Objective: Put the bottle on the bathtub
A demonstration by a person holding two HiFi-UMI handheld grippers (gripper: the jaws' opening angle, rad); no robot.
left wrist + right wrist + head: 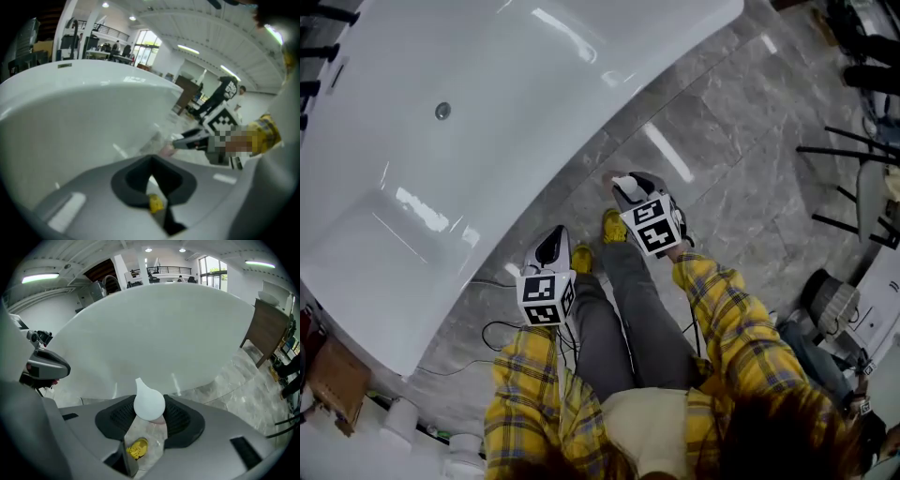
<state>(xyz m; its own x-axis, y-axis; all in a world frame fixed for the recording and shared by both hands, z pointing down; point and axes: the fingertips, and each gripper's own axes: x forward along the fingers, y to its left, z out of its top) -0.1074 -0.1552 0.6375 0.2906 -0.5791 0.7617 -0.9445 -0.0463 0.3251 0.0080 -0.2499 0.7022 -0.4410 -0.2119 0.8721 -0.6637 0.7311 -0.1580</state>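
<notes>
**A:** Beside the bathtub (609, 80), then: where is the bottle?

**B:** In my right gripper (150, 420). The jaws are clamped on the bottle (149, 403) just under its white teardrop top. It is off the tub for now, hanging over the floor (722, 150) near the tub's outer wall. My left gripper (151, 182) is drawn together to a thin slit and holds nothing.

**A:** How do you set it down well?

**B:** I judge the rim is the place. In the head view it lies at about 11 o'clock from my right jaws. I would lift above the rim, carry the bottle over a flat stretch, lower it upright until the base rests, and only then let the jaws part. That glossy rim curves, so anything set off-centre could slide into the basin.

**A:** What does each view give you?

**B:** The right gripper view shows the grip, but the white top hides most of the bottle. The left gripper view catches its clear body from the side at 1 o'clock. Only the head view shows the whole rim and the drain (442, 111), and there the bottle is barely a speck.
</notes>
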